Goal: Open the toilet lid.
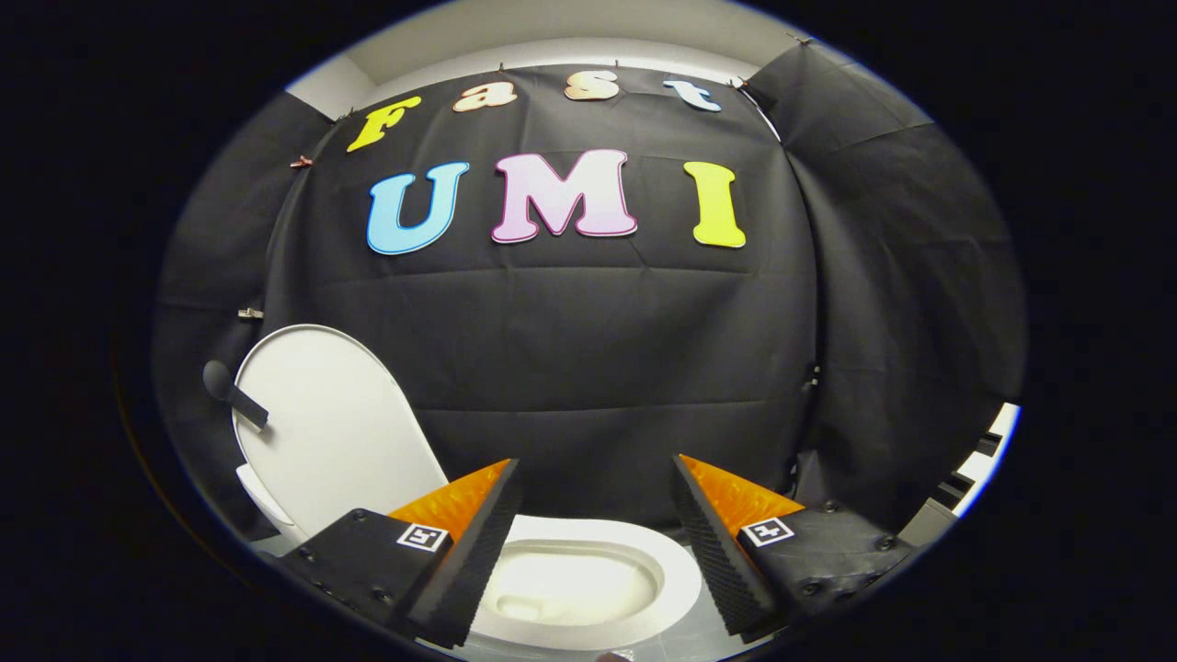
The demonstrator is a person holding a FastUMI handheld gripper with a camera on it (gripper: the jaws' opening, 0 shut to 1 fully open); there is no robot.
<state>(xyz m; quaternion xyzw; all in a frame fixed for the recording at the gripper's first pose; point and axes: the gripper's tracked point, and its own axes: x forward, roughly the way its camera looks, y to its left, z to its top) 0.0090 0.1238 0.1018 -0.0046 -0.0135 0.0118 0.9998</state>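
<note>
My gripper [596,478] fingers stand apart with nothing between them. Below and between them lies the white oval toilet bowl [676,575]. The white rounded plastic toilet lid [336,432] stands raised beyond my left finger, a small dark strap-like handle [234,393] on its far-left edge.

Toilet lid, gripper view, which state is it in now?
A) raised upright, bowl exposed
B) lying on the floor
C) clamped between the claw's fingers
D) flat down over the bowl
A: the toilet lid stands raised beyond the claw's one finger, the bowl lies uncovered between and just ahead of the fingers, and the claw is open, pressing on nothing.
</note>
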